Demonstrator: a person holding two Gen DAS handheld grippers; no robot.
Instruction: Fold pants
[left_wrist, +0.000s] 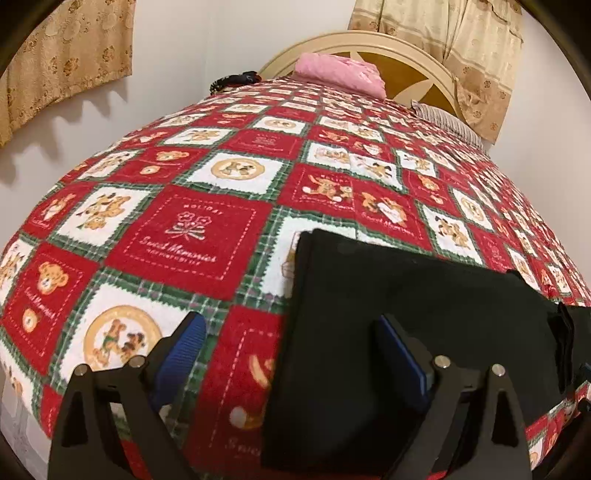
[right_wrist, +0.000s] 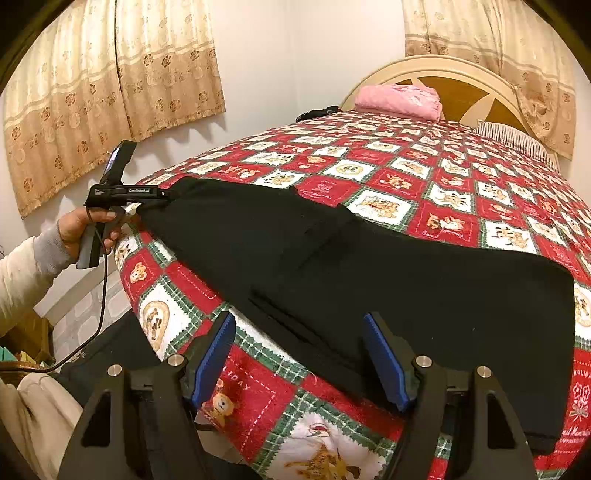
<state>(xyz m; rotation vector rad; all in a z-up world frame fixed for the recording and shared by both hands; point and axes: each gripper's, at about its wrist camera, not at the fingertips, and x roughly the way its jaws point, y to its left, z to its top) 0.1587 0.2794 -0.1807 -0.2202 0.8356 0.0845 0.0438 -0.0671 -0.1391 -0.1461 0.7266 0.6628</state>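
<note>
Black pants (right_wrist: 388, 266) lie spread flat on the bed's red patchwork blanket (right_wrist: 424, 177), running from the near-right edge toward the far left corner. They look soft, limp and light, thick-ish knit, not slippery; likely to sag and drag on the fleecy blanket, so best taken by an edge or corner, hem or waistband, pinching both layers. Left gripper (left_wrist: 291, 354) has its blue-padded fingers (left_wrist: 184, 347) spread wide, nothing clamped, the pants' end edge lying between them; from the right wrist view it sits at the far left end of the pants (right_wrist: 159, 194), whether touching I can't tell. Right gripper (right_wrist: 299, 354) is wide open too, empty, over the near pants edge. Blanket squares read "HOLIDAY" and "Sweet Memories"; the left gripper body carries small white lettering, too small to read reliably.
</note>
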